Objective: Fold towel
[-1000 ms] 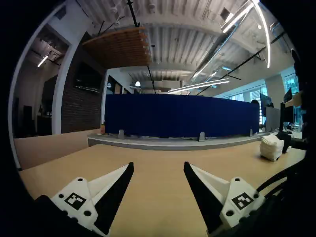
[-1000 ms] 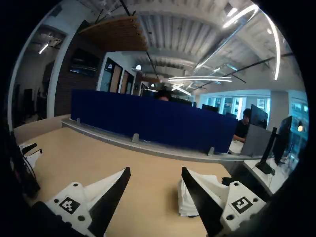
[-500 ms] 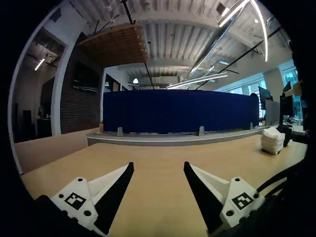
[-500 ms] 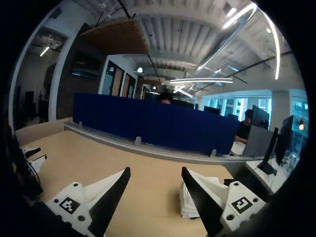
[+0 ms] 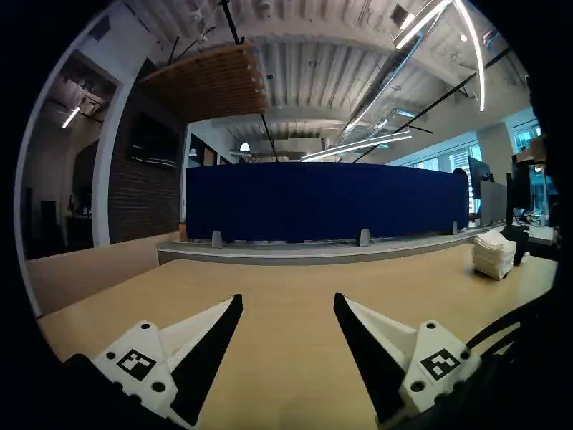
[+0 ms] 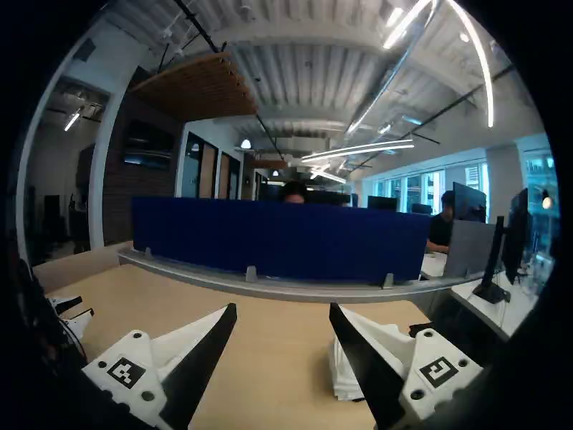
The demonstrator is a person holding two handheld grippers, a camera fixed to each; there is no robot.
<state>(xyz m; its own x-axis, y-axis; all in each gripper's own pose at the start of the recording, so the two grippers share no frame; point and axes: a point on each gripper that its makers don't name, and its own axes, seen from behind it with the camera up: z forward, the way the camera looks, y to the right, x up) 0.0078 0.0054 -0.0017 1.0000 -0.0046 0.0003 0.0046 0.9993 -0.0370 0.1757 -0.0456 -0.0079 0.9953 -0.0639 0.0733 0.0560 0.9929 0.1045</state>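
Nearest the camera, the left gripper (image 5: 287, 297) hovers low over the pale wooden table (image 5: 286, 276) with its fingers spread wide and nothing between them. The right gripper (image 6: 282, 307) is just as wide apart and also holds nothing. In the right gripper view, a stack of folded white towels (image 6: 344, 374) lies on the table just beyond the right-hand finger, which hides most of the stack. In the left gripper view the same stack sits well off to the right, near the table's far edge, with bare tabletop between it and the fingers. Black cables (image 5: 501, 322) cross the lower right of that view. Farther back, a grey rail (image 5: 286, 253) runs along the table's rear edge and carries a long blue partition (image 6: 286, 240), which closes off the table on that side. A person's head (image 6: 292, 192) shows just over the top of the partition. To the right, past the table's end, another person (image 6: 441, 229) sits at a desk with dark monitors (image 6: 513, 240). Since half a second ago the left gripper view is almost unchanged. The right gripper has swung, so the partition now runs level across its view instead of slanting, and both finger gaps are as wide as before.
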